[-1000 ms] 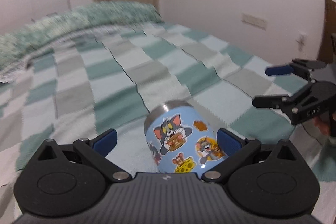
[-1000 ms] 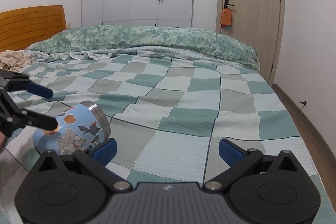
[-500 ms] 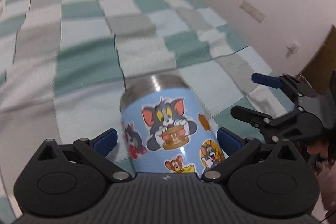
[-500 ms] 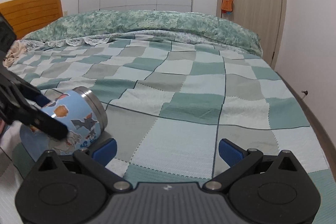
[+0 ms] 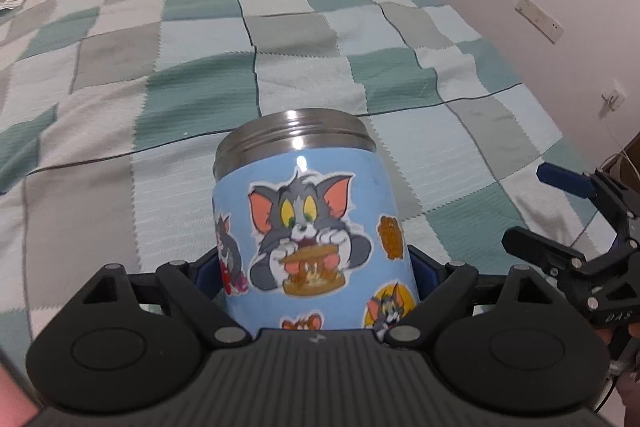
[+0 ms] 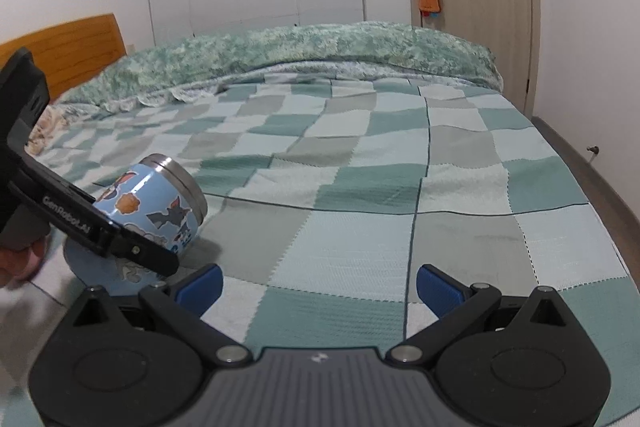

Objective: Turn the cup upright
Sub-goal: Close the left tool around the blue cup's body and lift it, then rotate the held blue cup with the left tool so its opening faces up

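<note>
Cup (image 5: 312,227) btwn left fingers (image 5: 210,273)

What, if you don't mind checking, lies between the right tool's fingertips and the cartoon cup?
Only bare checkered blanket. In the right wrist view, the cup lies apart from the open right tool, held in the left tool.

The left gripper (image 5: 316,267) now has its blue pads pressed on the cup (image 5: 308,227), which fills more of frame centre than a second ago.
</note>
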Demonstrator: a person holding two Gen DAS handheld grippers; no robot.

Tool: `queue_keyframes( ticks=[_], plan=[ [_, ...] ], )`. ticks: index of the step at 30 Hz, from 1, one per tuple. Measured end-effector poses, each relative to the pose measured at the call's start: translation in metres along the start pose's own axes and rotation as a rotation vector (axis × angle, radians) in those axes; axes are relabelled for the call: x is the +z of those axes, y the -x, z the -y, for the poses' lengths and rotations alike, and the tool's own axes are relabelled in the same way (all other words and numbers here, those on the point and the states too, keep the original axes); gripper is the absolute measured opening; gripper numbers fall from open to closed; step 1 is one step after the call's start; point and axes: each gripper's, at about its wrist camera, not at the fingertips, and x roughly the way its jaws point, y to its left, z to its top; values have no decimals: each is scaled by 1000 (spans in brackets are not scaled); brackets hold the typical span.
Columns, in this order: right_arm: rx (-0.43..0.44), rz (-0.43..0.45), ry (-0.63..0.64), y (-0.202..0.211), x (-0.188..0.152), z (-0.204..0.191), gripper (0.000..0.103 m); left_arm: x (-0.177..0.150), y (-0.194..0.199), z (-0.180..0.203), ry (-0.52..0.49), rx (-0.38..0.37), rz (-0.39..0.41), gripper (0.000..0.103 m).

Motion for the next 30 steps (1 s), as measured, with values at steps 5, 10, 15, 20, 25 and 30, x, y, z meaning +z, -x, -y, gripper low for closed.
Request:
queue_keyframes(
  ticks=[5,10,15,20,25,30],
  plan=[
    [54,26,-10,31,-1,-15,103,-20,41,17,-6,18,20,88],
    [120,61,-9,72,-7,-38,103,-55,86,36,-1,21,34,87],
    [177,69,-2,112,-21,-61,103,-99,126,52,7,40,28,86],
    [221,48,3,143,-44,-82,103,-140,148,62,43,43,-33,85],
    [243,15,-25,158,-70,-87,103,-164,144,66,89,8,-92,85],
    [228,-7,-70,160,-87,-80,103,-167,115,59,143,32,-117,85]
  ],
)
